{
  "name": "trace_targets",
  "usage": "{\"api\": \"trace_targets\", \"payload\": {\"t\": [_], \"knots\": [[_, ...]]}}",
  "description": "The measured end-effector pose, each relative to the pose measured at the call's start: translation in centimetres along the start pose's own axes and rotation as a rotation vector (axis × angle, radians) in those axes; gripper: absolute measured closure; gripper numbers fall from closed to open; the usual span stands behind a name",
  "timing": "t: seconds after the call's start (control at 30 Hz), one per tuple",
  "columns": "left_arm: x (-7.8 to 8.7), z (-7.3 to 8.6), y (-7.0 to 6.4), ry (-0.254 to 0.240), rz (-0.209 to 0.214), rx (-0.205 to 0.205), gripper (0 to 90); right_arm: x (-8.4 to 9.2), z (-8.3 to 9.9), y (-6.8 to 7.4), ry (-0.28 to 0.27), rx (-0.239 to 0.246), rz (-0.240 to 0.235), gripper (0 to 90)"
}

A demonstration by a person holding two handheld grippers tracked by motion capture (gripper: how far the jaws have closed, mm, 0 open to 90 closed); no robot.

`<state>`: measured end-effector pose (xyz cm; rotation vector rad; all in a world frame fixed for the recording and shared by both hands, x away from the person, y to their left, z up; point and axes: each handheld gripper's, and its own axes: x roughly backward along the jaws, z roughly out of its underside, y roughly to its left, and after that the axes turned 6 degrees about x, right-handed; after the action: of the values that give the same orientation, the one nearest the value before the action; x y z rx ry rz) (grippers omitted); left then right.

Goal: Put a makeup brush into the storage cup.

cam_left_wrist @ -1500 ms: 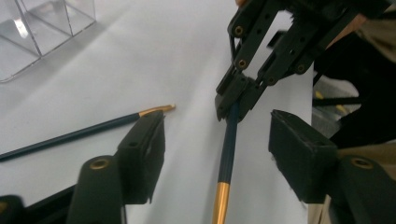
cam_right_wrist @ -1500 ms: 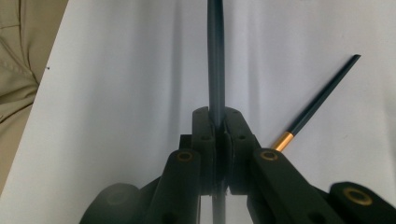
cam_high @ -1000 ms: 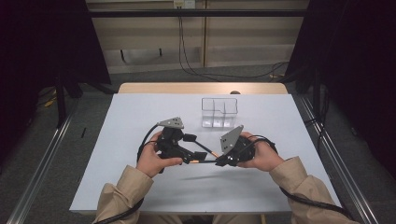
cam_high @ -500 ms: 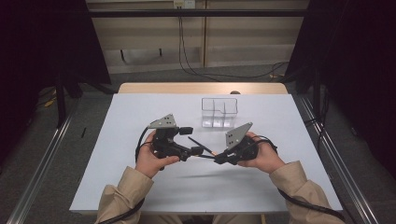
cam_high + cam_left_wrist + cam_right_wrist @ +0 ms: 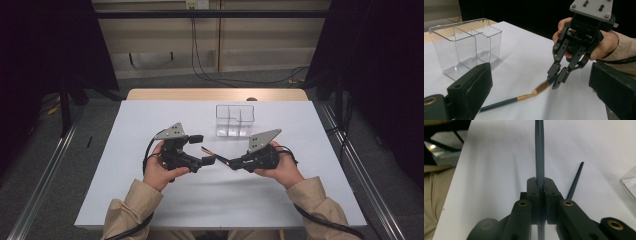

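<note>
The right gripper (image 5: pixel 557 79) pinches one pencil (image 5: pixel 541 87) above the white table (image 5: pixel 150 120); the left gripper (image 5: pixel 206 149) stands spread; another pencil (image 5: pixel 574 182) lies nearby; next, probably, carry it to the clear box (image 5: pixel 234 119).

Dim room, evenly lit white table (image 5: pixel 150 200); soft shadows. Pencil (image 5: pixel 541 87) tip blurs in left gripper view; near jaws out of focus.
</note>
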<state>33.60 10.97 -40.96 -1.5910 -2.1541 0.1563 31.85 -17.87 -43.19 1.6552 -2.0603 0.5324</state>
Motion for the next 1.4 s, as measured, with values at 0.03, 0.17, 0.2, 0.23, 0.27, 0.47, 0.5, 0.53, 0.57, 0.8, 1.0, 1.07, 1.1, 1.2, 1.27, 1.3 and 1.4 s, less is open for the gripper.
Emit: {"api": "trace_targets", "payload": {"t": [0.03,0.17,0.2,0.23,0.27,0.47,0.5,0.53,0.57,0.8,1.0,1.07,1.1,1.2,1.27,1.3,1.4], "knots": [[0.0,0.0,0.0,-0.005,0.000,-0.004,4.9,0.0,0.0,0.0,0.000,0.000,0.000,84.7],[0.0,0.1,-0.1,-0.017,-0.006,-0.012,4.9,0.0,0.2,0.1,-0.062,-0.040,0.023,84.7],[0.0,0.1,-0.1,-0.022,-0.008,-0.013,5.1,0.0,0.2,0.0,-0.100,-0.055,0.030,84.8],[-0.1,0.1,-0.1,-0.023,-0.006,-0.013,5.3,0.0,0.2,0.0,-0.116,-0.064,0.033,84.7],[-0.1,0.1,-0.1,-0.030,-0.005,-0.013,5.3,0.0,0.2,0.0,-0.116,-0.064,0.033,84.7],[0.0,0.0,-0.1,-0.057,-0.001,-0.025,6.9,-0.1,-0.2,0.2,-0.188,-0.093,0.045,84.7],[0.0,0.0,-0.1,-0.057,-0.001,-0.025,7.4,-0.1,-0.2,0.2,-0.188,-0.093,0.045,84.7],[0.1,0.0,-0.1,-0.063,-0.001,-0.026,8.1,-0.2,-0.3,0.2,-0.212,-0.102,0.049,84.7],[0.1,0.0,-0.1,-0.068,0.001,-0.024,8.1,-0.2,-0.3,0.2,-0.212,-0.102,0.049,84.7],[-0.1,0.1,-0.3,-0.081,0.019,-0.012,11.0,-0.8,-0.7,0.4,-0.265,-0.108,0.053,84.7],[0.2,-0.1,-0.3,-0.102,0.038,-0.017,24.3,-1.0,-0.9,0.4,-0.282,-0.118,0.068,84.7],[0.2,0.0,-0.3,-0.112,0.045,-0.011,27.8,-1.0,-0.9,0.4,-0.283,-0.120,0.069,84.7],[0.2,0.0,-0.3,-0.115,0.046,-0.012,31.5,-1.0,-0.9,0.3,-0.288,-0.122,0.073,84.7],[0.1,0.1,-0.3,-0.132,0.054,-0.020,39.1,-1.0,-0.8,0.3,-0.294,-0.132,0.081,84.7],[0.1,0.1,-0.3,-0.138,0.062,-0.022,46.0,-1.0,-0.8,0.3,-0.291,-0.133,0.089,84.7],[0.1,0.1,-0.3,-0.143,0.059,-0.022,46.0,-1.0,-0.8,0.3,-0.291,-0.133,0.089,84.7],[0.0,0.2,-0.2,-0.152,0.067,-0.014,52.1,-1.0,-0.8,0.3,-0.297,-0.138,0.095,84.7]]}}
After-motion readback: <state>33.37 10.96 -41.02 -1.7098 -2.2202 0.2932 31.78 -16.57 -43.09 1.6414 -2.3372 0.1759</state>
